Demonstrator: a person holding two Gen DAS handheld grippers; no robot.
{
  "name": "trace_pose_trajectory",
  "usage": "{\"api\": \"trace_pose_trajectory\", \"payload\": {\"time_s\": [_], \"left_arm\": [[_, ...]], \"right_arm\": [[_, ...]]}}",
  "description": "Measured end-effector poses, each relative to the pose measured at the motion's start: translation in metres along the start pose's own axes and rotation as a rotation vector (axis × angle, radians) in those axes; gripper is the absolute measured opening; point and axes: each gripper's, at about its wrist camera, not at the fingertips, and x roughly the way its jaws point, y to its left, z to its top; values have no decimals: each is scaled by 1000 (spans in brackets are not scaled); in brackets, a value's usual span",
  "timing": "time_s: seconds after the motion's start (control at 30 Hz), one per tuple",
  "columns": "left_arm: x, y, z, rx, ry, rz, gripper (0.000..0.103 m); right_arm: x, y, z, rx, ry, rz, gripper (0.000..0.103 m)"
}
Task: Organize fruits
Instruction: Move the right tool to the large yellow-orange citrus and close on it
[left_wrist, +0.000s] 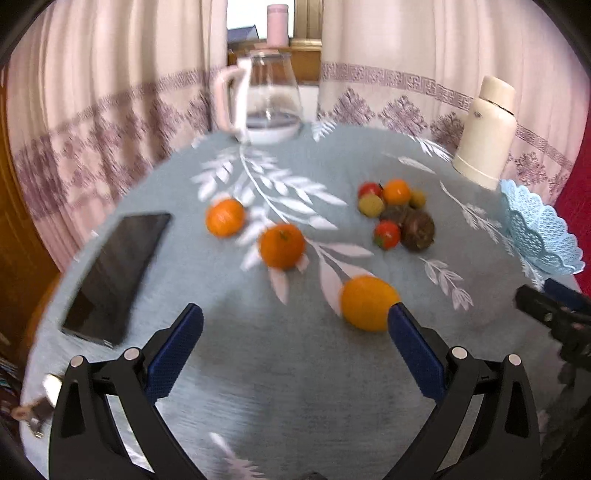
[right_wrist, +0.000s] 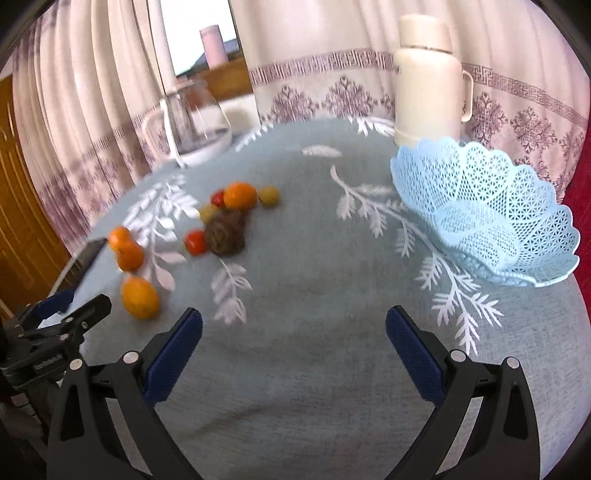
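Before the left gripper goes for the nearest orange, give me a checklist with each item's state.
1. Left gripper open wide: ok.
2. Nearest orange lined up between the fingers: not ok, it sits by the right-side finger.
3. Blue basket empty and upright: ok.
4. Right gripper open, holding nothing: ok.
5. Phone clear of the approach: ok, off to the left.
6. Sharp view of the fruit cluster: not ok, blurred.

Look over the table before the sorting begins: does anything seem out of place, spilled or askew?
Nothing is spilled or visibly damaged. The oddity is that the blue lace basket holds no fruit, while the oranges and the cluster of smaller fruits lie loose on the tablecloth. A dark phone lies near the left edge.
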Motion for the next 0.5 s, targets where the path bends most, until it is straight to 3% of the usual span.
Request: {"api": "trace_pose_trajectory", "payload": {"time_s": [0.27,0.5], "left_arm": [[-13,39,17,-87,-77,69,101],[-12,60,19,-120,-81,103,101]], "right_arm": [[-8,19,2,-22,-36,81,98],[4,46,-2,-94,15,132,98]]}}
